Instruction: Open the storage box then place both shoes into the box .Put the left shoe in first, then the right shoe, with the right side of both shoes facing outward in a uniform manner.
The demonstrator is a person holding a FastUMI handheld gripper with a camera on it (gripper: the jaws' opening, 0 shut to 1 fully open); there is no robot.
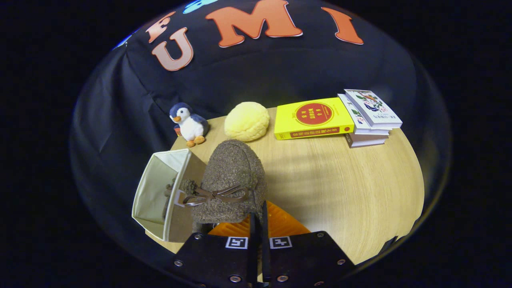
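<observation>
A brown fuzzy shoe [232, 176] with a thin brown bow hangs just ahead of my fingers, toe pointing away from me. My gripper [258, 218] is shut on the shoe's near edge, with the fingers almost touching. Right beside the shoe, on its left, stands the cream fabric storage box [154, 188], its open mouth turned toward me and tilted. A bit of brown fuzzy stuff [168, 193] peeks out inside the box behind its near wall, probably the other shoe; most of it is hidden.
The round wooden table [344, 188] carries a penguin plush [190, 124], a yellow bun-shaped cushion [247, 121], a yellow book [312, 118] and a short stack of books [370, 118] along its far side. The box sits at the table's left edge.
</observation>
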